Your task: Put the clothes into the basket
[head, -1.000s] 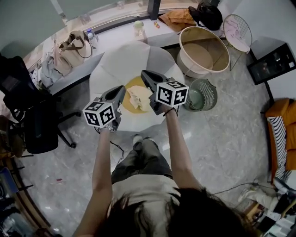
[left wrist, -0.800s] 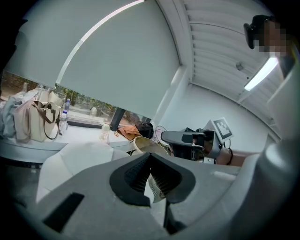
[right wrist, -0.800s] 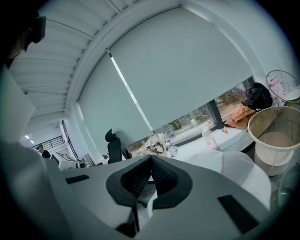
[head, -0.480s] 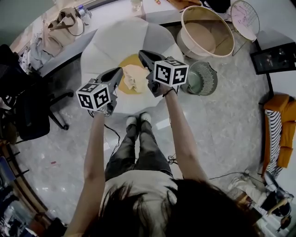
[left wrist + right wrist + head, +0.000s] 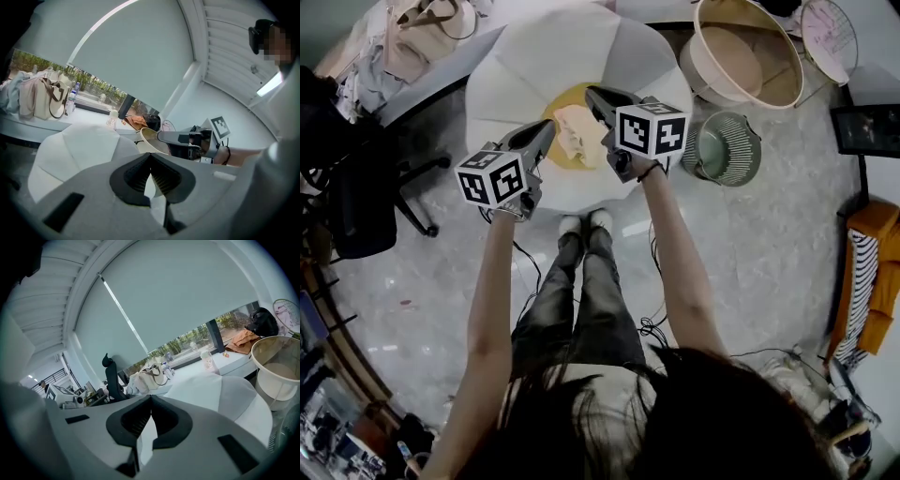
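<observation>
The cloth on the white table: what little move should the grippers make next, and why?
Probably open both jaws. The left gripper and right gripper hang close over the cloth with jaws shut and empty, and the cloth lies on the table, not in the basket.

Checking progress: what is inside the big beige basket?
Only the bare pale floor of the big beige basket shows, no clothes. Its near wall hides some floor. The cloth lies on the table.

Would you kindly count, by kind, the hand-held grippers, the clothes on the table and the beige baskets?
Hand-held grippers: 2, left and right
Clothes: 1
Beige baskets: 1
Total: 4
</observation>
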The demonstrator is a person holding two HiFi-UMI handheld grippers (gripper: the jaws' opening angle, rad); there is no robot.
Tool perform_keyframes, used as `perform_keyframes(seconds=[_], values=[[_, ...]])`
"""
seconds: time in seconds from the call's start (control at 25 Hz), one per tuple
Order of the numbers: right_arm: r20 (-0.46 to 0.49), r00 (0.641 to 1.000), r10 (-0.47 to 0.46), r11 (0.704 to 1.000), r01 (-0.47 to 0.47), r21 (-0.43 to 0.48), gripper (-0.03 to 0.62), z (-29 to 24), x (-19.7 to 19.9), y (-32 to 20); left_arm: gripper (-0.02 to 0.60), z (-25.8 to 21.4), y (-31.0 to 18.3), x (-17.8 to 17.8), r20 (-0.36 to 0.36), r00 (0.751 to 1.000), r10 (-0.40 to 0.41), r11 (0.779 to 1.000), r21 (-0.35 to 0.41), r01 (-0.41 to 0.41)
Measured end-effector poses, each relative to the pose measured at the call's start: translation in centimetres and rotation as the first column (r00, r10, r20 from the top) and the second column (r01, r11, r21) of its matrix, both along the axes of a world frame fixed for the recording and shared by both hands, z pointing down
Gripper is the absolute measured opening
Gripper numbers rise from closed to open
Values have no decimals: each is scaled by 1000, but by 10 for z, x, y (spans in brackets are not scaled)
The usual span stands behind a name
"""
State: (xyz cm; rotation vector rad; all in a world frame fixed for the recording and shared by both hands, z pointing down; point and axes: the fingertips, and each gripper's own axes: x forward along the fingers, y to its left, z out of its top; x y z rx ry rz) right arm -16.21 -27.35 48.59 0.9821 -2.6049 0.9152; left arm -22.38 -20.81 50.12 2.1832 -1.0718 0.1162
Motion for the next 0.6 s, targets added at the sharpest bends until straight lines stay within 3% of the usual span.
perform_keyframes(seconds=[0.16, 0.6], values=[[2, 1000, 16, 999, -16, -35, 9, 36, 8, -3, 11, 30, -8, 3, -48, 999, -26, 999, -30, 24], [-47, 998, -42, 997, 38, -74, 9, 107, -7, -12, 11, 95, -19, -8, -42, 999, -22, 997, -81, 18]])
